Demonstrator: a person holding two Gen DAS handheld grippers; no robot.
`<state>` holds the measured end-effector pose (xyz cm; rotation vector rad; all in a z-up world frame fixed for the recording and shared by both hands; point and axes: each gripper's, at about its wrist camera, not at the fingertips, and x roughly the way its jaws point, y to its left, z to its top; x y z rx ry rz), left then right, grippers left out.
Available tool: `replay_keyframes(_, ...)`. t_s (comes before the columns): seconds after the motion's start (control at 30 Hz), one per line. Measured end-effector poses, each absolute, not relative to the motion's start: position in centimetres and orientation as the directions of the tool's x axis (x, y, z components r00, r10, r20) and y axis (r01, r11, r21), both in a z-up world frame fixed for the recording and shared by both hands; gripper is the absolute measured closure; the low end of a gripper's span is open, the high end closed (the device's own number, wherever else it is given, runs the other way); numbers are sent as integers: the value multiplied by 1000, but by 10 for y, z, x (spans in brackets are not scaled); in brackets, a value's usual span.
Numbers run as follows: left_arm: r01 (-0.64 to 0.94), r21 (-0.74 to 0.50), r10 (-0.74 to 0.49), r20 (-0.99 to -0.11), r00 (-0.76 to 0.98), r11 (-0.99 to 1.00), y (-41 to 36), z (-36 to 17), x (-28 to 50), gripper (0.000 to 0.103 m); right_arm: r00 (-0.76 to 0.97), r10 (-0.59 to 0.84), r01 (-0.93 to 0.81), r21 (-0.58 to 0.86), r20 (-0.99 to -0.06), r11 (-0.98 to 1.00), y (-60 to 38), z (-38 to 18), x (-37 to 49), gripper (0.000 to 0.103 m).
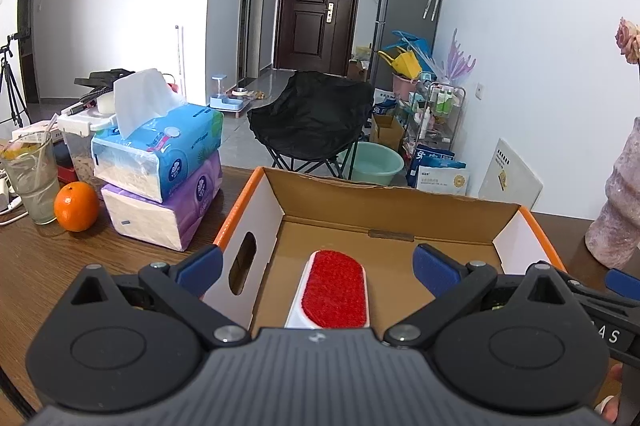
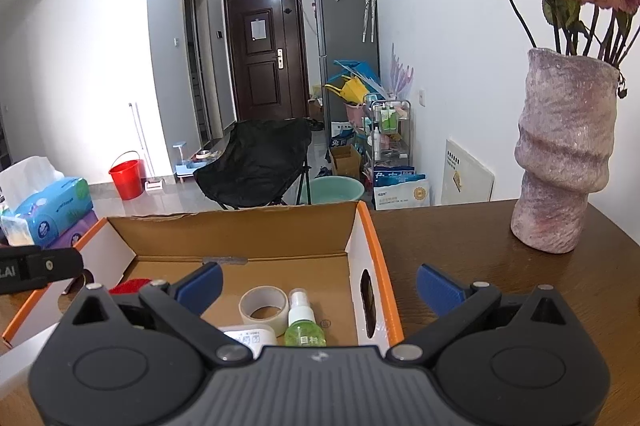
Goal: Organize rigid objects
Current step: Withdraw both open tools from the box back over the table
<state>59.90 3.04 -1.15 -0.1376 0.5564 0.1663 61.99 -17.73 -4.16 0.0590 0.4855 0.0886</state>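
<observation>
The cardboard box (image 1: pixel 400 222) with orange edges stands open on the wooden tabletop (image 1: pixel 48 266), and everything here is placed in relation to it. Inside the box, on its brown floor, lies a white brush with a red pad (image 1: pixel 334 290), at the side with the oval handle hole. At the other side of the same floor lie a roll of tape (image 2: pixel 264 306), a small green spray bottle (image 2: pixel 302 322) touching the roll, and a white labelled object (image 2: pixel 250 336) just beside the bottle.

The left tongs (image 1: pixel 318 266) hang over the near edge of the box with the jaws spread wide; the brush is below them and no pad presses on it. The right tongs (image 2: pixel 320 284) are also wide open, holding nothing, with one finger over the box floor and the other outside its right wall.

Left of the box are two stacked tissue packs (image 1: pixel 164 178) and an orange (image 1: pixel 76 206). Right of the box stands a pink vase (image 2: pixel 560 166) with dried roses.
</observation>
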Motion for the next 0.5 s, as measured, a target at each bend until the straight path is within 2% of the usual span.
replay_keyframes(0.5,-159,-46,114,-505,855,986,20,-1,567,0,901,99,-92,37,-422,995,-182,-26,583,0)
